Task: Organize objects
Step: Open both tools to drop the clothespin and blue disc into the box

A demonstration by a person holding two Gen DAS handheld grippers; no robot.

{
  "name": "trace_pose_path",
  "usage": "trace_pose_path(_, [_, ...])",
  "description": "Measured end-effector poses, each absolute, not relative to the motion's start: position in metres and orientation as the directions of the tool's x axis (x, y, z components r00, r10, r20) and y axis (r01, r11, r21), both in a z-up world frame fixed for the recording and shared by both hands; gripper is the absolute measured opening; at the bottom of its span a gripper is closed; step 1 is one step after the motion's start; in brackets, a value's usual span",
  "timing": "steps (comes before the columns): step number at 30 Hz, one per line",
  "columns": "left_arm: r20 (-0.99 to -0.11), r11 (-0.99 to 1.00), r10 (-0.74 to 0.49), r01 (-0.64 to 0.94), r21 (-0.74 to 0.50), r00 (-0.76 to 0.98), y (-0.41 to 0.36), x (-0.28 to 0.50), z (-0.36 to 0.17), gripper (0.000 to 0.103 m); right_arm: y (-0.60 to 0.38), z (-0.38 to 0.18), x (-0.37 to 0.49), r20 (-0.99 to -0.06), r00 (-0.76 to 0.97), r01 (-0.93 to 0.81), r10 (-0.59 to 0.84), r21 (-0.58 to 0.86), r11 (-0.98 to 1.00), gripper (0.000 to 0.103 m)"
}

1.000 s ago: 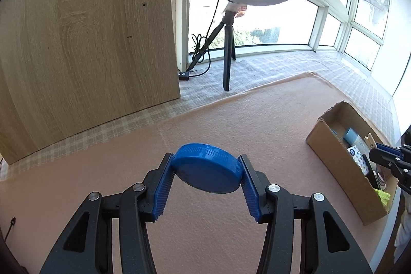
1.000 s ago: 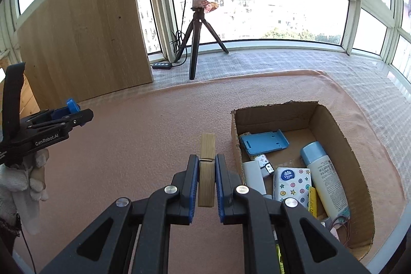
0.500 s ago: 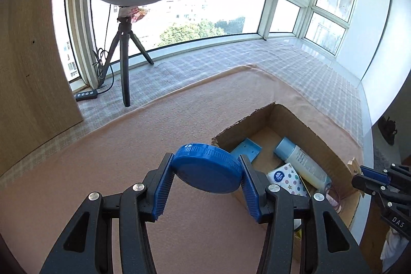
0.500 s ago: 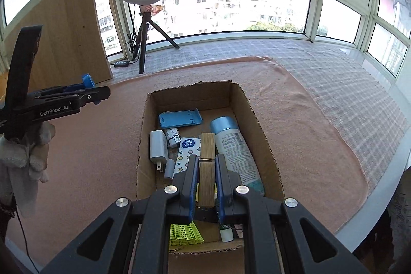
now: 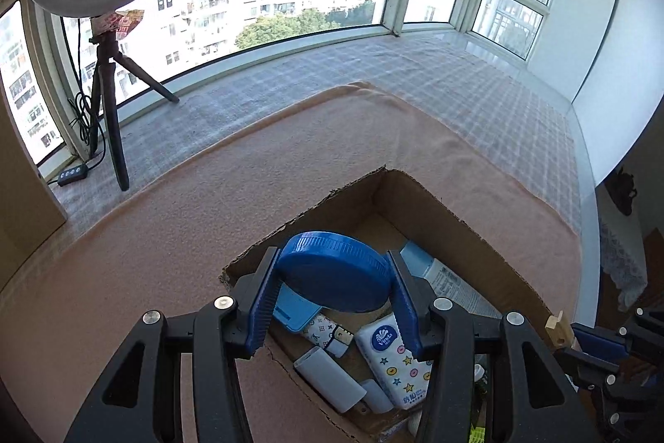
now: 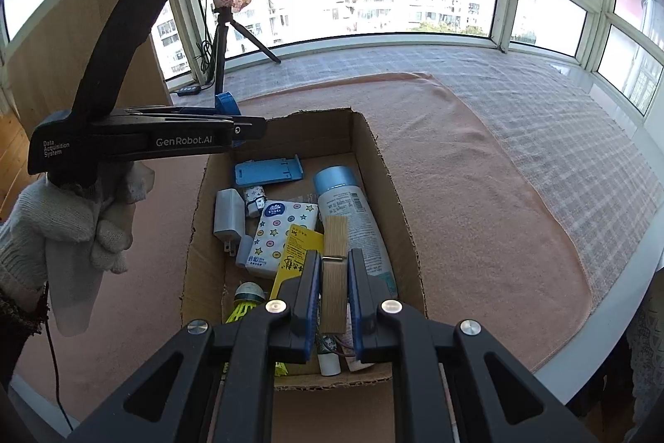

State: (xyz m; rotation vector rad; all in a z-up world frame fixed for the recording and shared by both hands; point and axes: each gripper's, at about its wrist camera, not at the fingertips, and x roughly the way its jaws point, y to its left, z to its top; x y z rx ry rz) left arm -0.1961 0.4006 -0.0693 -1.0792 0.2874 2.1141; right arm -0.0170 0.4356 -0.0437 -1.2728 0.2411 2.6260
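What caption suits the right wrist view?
Right gripper holds a wooden clothespin above the filled cardboard box.

In the right wrist view the cardboard box [image 6: 398, 189] sits on the surface [image 6: 477, 194] at centre. Inside it, the phone stand [image 6: 267, 173] lies at 12 o'clock, the spray bottle [image 6: 357, 219] at 3, the charger [image 6: 229, 215] at 9 and the tissue pack [image 6: 280, 235] in the middle. The ring light tripod [image 6: 220, 40] stands behind the box at 11.
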Motion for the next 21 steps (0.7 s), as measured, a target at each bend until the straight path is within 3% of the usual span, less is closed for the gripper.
trace_pose_path(3, [-0.784,-0.694,0.513,-0.707,-0.138,-0.350,0.408,-0.198,-0.071,0.053,0.432,-0.043,-0.020,-0.787,-0.608,-0.239,0.103,0.058,-0.969,0.012])
trace_pose_path(4, [-0.789,-0.690,0.514,-0.708,-0.148,-0.337,0.410,-0.199,-0.072,0.056,0.431,-0.042,-0.020,-0.782,-0.616,-0.228,0.094,0.064,-0.971,0.018])
trace_pose_path(5, [-0.793,-0.692,0.510,-0.707,-0.148,-0.333,0.411,-0.199,-0.072,0.066,0.430,-0.041,-0.020,-0.781,-0.619,-0.213,0.080,0.070,-0.974,0.026])
trace_pose_path(7, [-0.790,-0.701,0.504,-0.700,-0.137,-0.349,0.413,-0.199,-0.071,0.083,0.425,-0.040,-0.020,-0.775,-0.628,-0.190,0.069,0.066,-0.980,0.076])
trace_pose_path(21, [-0.784,-0.705,0.489,-0.703,-0.095,-0.384,0.404,-0.193,-0.063,0.086,0.409,-0.036,-0.017,-0.761,-0.638,-0.184,0.115,0.005,-0.983,0.079])
